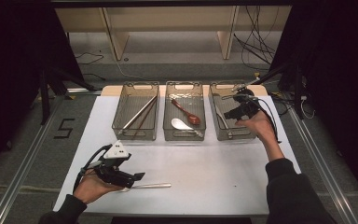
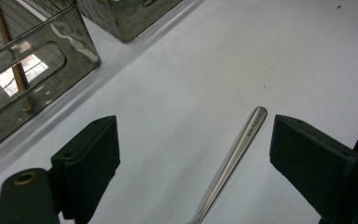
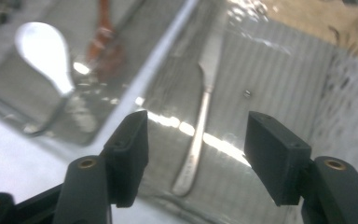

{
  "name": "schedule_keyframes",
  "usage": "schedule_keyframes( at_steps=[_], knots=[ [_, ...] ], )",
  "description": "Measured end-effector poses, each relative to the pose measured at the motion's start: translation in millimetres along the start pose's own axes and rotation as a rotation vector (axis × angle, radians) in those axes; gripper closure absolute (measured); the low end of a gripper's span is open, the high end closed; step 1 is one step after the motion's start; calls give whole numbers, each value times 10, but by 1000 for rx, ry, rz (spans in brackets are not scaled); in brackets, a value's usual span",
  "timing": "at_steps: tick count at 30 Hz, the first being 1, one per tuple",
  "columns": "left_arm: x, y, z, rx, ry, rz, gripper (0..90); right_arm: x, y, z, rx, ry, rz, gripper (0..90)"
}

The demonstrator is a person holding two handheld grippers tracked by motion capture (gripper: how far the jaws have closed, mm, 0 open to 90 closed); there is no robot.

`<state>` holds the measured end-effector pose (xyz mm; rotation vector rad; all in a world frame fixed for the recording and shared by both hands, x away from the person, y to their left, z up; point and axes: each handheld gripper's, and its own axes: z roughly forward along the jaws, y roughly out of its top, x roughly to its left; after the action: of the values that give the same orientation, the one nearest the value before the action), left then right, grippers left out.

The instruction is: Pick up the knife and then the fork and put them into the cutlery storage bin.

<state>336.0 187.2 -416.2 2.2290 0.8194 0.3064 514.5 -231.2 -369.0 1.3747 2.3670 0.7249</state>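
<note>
The right tongs (image 3: 193, 154) hang released above the silver metal knife (image 3: 199, 126) inside the rightmost clear plastic bin (image 1: 247, 135), while the left tongs (image 2: 193, 154), also released, straddle a steel utensil handle (image 2: 235, 154) on the white tabletop (image 1: 214, 163) near that bin.

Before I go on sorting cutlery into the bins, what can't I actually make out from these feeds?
- Metal utensil between the open left tongs: its head is cut off by the bottom edge in the left gripper view and hidden under the tongs in the high view, so its type is unclear.
- Knife in the right bin: glare and blur hide its detail in the right gripper view.
- Left bin: thin sticks, too small to identify in the high view.
</note>
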Motion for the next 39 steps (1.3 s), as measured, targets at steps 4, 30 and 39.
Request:
schedule_keyframes(
  at_steps=[4, 30, 39],
  knots=[
    [-14, -8, 34, 31, -6, 12, 152, 172, -92, -203, -57, 62, -56, 366],
    [-68, -78, 199, 214, -30, 86, 172, 849, -953, -451, -114, 233, -195, 313],
    [-85, -85, 228, 253, -24, 112, 172, 1011, -1092, -489, -162, 250, -215, 291]
  ],
)
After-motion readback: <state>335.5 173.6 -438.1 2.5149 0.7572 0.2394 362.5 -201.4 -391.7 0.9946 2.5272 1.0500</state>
